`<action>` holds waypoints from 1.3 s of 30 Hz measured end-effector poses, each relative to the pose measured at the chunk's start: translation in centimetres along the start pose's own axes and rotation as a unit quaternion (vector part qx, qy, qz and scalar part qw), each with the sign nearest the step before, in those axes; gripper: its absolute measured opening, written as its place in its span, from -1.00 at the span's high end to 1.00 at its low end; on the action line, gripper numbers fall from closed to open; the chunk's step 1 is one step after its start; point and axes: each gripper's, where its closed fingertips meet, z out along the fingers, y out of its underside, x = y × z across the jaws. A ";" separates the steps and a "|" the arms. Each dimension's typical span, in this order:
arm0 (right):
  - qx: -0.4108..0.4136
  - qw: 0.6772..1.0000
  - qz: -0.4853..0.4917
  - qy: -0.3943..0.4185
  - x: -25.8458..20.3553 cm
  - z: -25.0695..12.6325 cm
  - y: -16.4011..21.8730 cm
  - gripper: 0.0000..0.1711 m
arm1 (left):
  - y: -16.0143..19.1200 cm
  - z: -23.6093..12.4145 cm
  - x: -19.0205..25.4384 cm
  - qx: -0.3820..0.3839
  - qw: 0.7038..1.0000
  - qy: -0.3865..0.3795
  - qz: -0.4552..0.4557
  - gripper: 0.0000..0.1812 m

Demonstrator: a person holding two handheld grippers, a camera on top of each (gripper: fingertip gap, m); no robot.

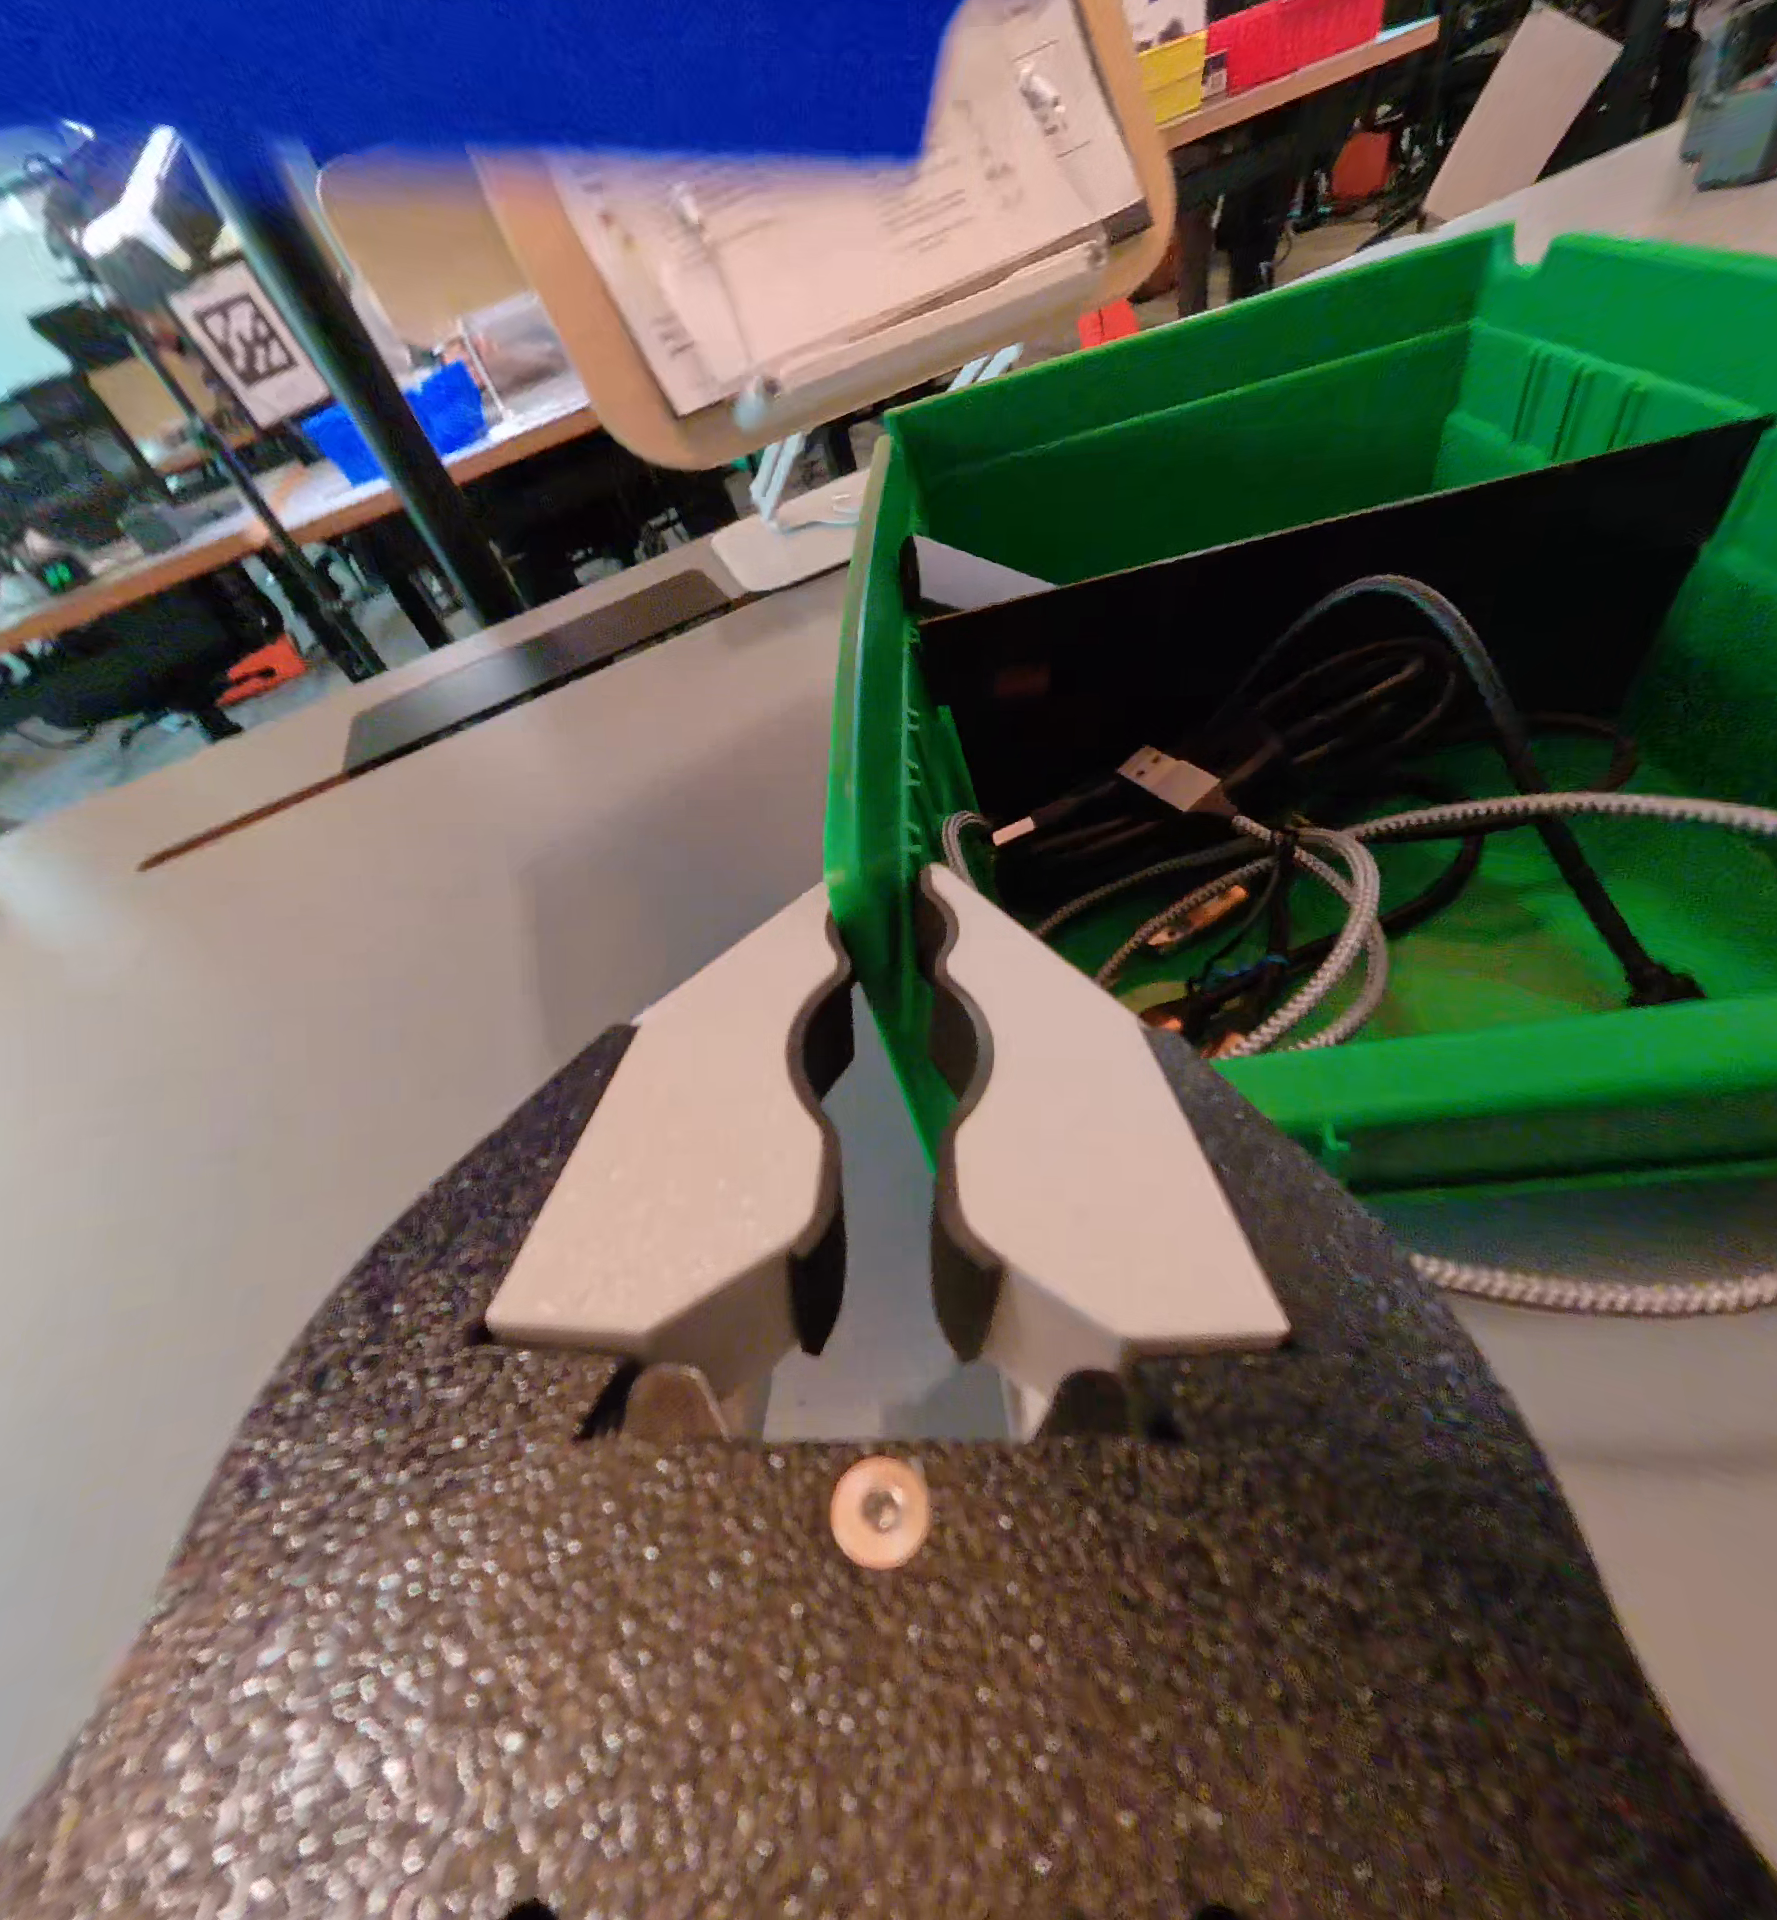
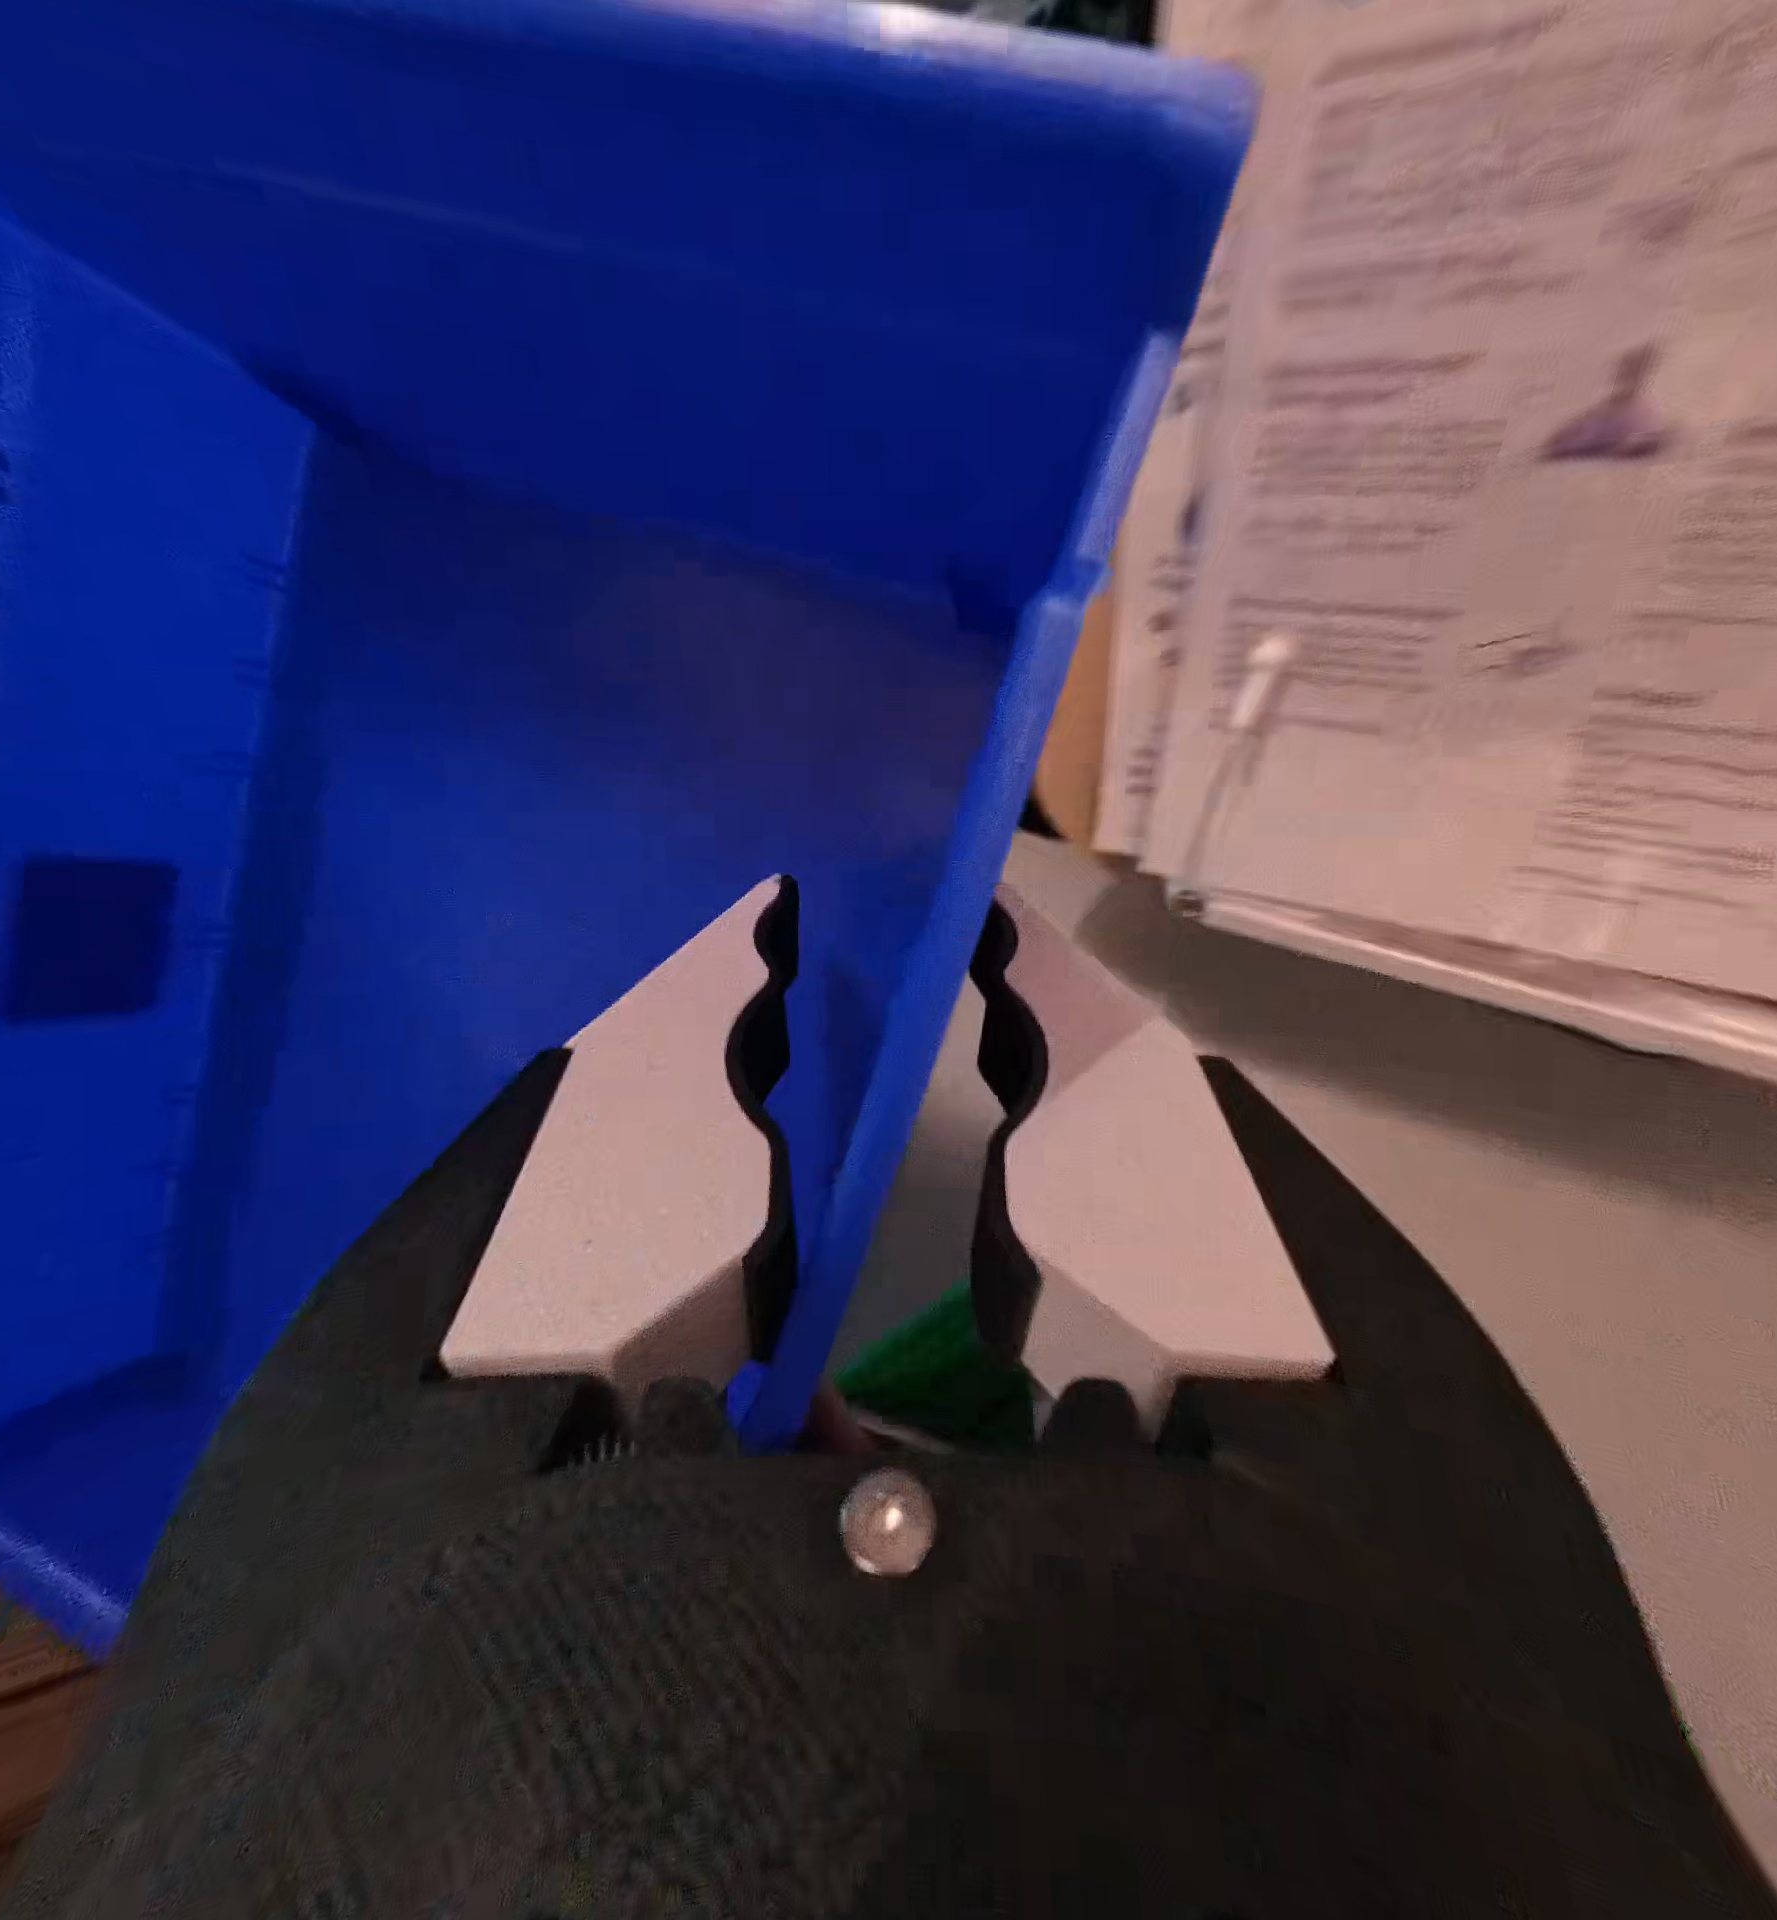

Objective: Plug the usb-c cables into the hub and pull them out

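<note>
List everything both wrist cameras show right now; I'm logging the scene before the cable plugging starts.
green bin: one, green, on the table to the right of the left gripper, its left wall between that gripper's fingers
black divider: one, black, upright across the green bin
cables: several, black and grey braided, tangled in the green bin; one braided cable trails over its front wall
blue bin: one, blue, its wall edge between the right gripper's fingers
papers: a blurred sheaf, white, right of the blue bin
table: one, grey
left gripper: one, grey fingers
right gripper: one, grey fingers
</note>
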 end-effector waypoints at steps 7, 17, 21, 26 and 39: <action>0.026 0.992 0.039 0.115 20.3 -18.0 1.4 0.59 | 2.0 -1.2 -6.4 -0.017 0.996 -0.037 -0.079 0.95; -0.094 0.959 0.196 0.180 39.9 -27.3 25.7 0.59 | 5.9 -5.2 -17.7 -0.039 0.971 -0.177 -0.154 0.98; -0.117 0.960 0.192 0.164 41.4 -24.6 28.2 0.58 | 6.9 -6.6 -20.3 -0.045 0.962 -0.216 -0.162 0.99; -0.139 0.967 0.148 0.154 41.8 -20.4 27.5 0.58 | 7.5 -7.2 -22.0 -0.048 0.955 -0.238 -0.167 0.99; -0.215 0.951 -0.041 0.217 46.0 -15.9 22.0 0.58 | 7.7 -7.0 -22.8 -0.057 0.957 -0.246 -0.143 0.96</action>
